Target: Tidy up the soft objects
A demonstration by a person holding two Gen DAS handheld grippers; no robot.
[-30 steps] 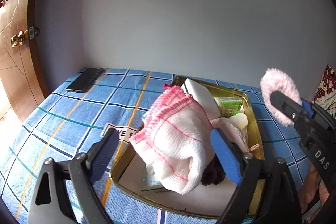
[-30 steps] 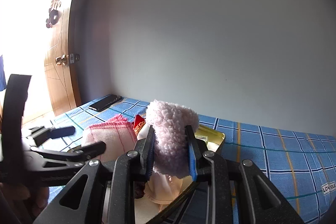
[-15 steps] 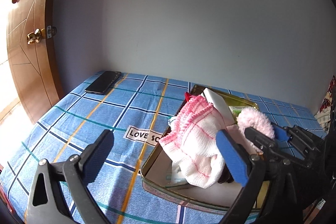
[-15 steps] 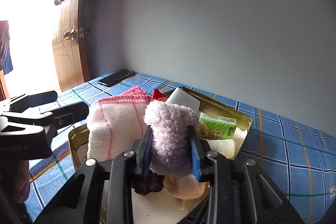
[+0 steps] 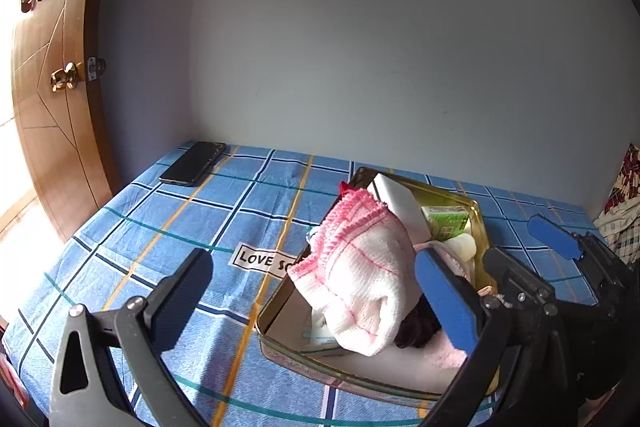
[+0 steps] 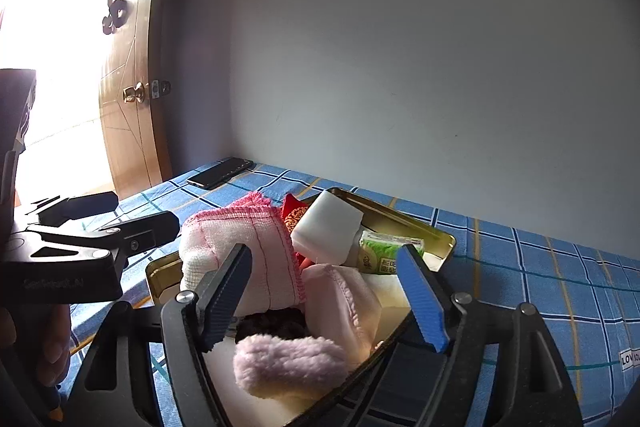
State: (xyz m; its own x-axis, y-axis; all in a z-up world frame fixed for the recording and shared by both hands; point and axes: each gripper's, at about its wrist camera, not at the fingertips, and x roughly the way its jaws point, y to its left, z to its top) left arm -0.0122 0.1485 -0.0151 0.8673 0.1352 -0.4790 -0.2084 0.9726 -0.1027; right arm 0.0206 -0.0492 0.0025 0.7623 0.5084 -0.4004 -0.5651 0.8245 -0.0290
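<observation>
A white tag (image 5: pixel 262 261) on the blue checked cloth (image 5: pixel 168 227) reads "LOVE SO".

Left hand-held gripper (image 5: pixel 312 291) and right hand-held gripper (image 6: pixel 324 291), both spread wide, nothing between their fingers.

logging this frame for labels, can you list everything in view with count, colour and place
tin tray: 1, gold, on the bedsheet
knitted cloth: 1, white with pink trim, piled in tray's near-left part
fluffy pad: 1, pale pink, lying free in tray's near end
white block: 1, in tray's far part
tissue pack: 1, green, beside the block
red item: 1, behind the cloth, mostly hidden
dark item: 1, under the cloth, unclear
phone: 1, black, far left corner
bedsheet: 1, blue checked
door: 1, wooden, left
left gripper: black, open
right gripper: blue fingers, open
</observation>
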